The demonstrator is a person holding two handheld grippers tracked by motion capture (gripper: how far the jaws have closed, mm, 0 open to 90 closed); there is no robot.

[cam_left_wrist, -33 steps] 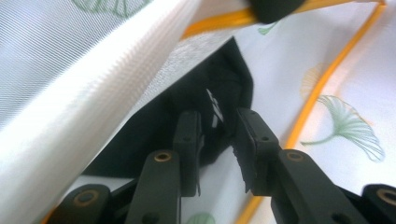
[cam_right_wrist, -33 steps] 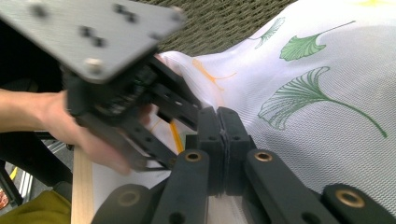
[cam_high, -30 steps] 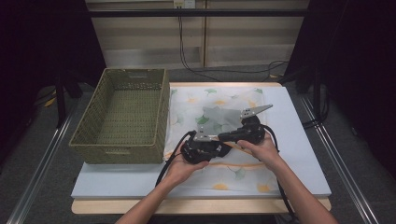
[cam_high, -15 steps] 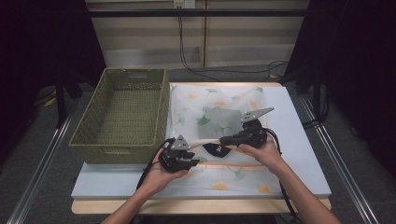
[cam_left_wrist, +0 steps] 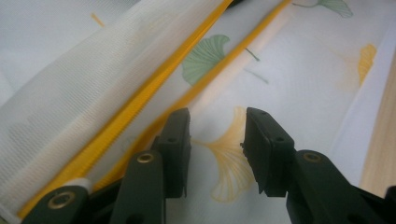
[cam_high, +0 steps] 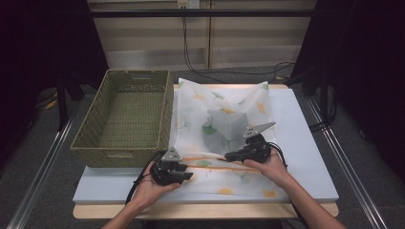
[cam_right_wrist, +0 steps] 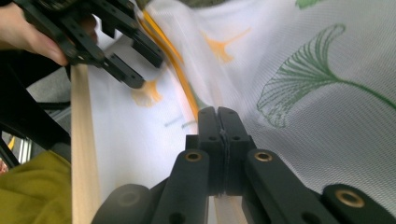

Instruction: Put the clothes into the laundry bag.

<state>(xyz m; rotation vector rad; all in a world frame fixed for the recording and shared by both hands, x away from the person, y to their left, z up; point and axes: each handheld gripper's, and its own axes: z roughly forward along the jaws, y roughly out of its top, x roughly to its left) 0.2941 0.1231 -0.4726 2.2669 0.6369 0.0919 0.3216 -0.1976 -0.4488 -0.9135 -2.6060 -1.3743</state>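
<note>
Mesh bag (cam_high: 224,129) lies on the counter (cam_high: 305,143) beside an empty basket (cam_high: 124,119), zipper (cam_high: 215,167) unzipped. Left hand-held gripper (cam_left_wrist: 217,140) is open above the leaf print. Right hand-held gripper (cam_right_wrist: 218,135) pinches the bag's cloth. Closing the bag looks undone.

The basket (cam_high: 125,119) sat on the left part of the surface (cam_high: 305,143), with the mesh bag (cam_high: 224,129) spread just beside it to the right. A folded item (cam_high: 225,128) lay inside the bag, toward its middle. The bag's zipper (cam_high: 210,167) ran across its near part, left to right. The left gripper (cam_high: 187,176) rested at the bag's near left corner — in front of the basket's near right corner. The right gripper (cam_high: 228,156) lay further right at the zipper, behind and to the right of the left one — the two well apart.
</note>
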